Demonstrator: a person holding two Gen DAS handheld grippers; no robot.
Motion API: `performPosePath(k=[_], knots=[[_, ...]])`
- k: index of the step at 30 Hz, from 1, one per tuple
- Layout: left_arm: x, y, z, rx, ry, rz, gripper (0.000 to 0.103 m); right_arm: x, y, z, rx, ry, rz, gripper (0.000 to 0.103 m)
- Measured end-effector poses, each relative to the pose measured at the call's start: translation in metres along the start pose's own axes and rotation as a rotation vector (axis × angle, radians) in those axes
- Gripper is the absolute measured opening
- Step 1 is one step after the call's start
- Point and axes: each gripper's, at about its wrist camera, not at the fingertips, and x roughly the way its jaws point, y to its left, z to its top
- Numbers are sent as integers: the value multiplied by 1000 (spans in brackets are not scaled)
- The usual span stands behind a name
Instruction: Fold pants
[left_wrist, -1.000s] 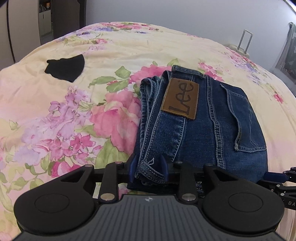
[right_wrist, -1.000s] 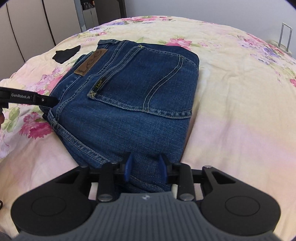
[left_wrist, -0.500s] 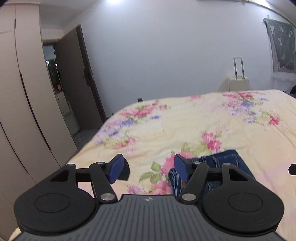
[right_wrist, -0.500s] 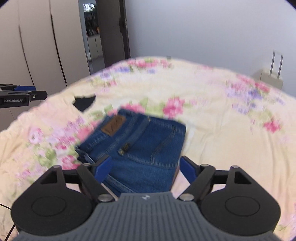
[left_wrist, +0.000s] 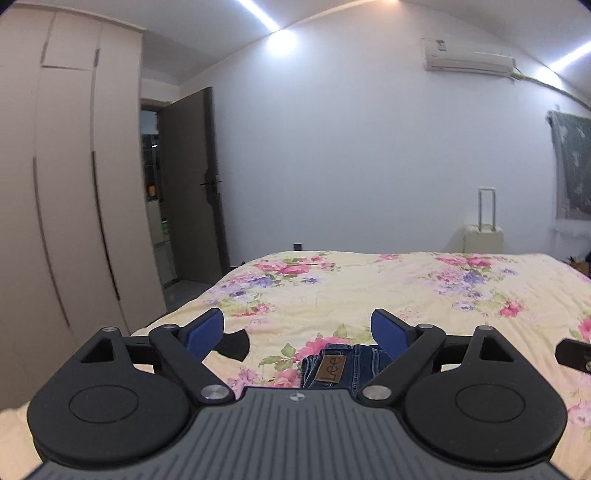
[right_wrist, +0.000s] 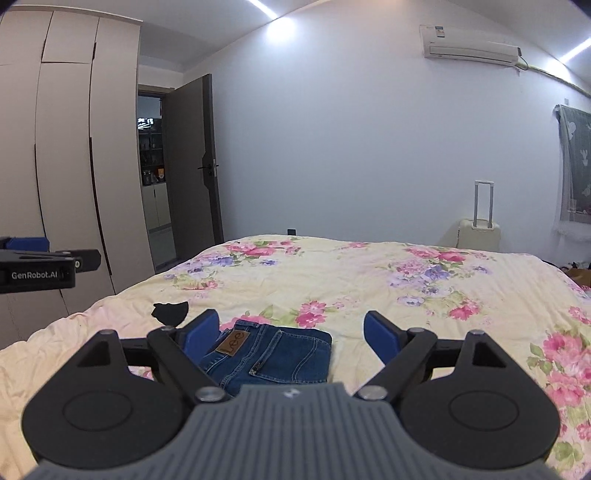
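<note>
Folded jeans (right_wrist: 271, 356) flat on bed (right_wrist: 369, 280), below and between wide-spread jaws of right gripper (right_wrist: 291, 338), untouched. Left gripper (left_wrist: 297, 332) likewise wide, empty, jeans (left_wrist: 341, 369) low between its jaws.

Both wrist cameras sit raised above the near edge of the bed (left_wrist: 369, 280), facing level across it toward the far white wall (right_wrist: 351, 147), the left view set left of the right, and both share the folded jeans (right_wrist: 273, 354), doorway (left_wrist: 155, 206) and suitcase (right_wrist: 480, 225)
</note>
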Motion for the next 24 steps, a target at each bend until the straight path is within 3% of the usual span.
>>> performPosePath(k=[4,8,14,19,24], knots=[[-6,-14,-24,4,62,3,103,-36,4,-23,-19,-19,-84,82],[0,-29,-51,44,160,-14,103,-43,4,-47,2,22,-95,82],[15,-37,-87,45,286,-32,103,-12,11,-80,14,137,-95,82],[36,-38,-101,48,354,-33,103,27,12,-95,19,235,-73,82],[58,-42,-111,59,418,-42,103,61,10,-105,15,311,-105,82]])
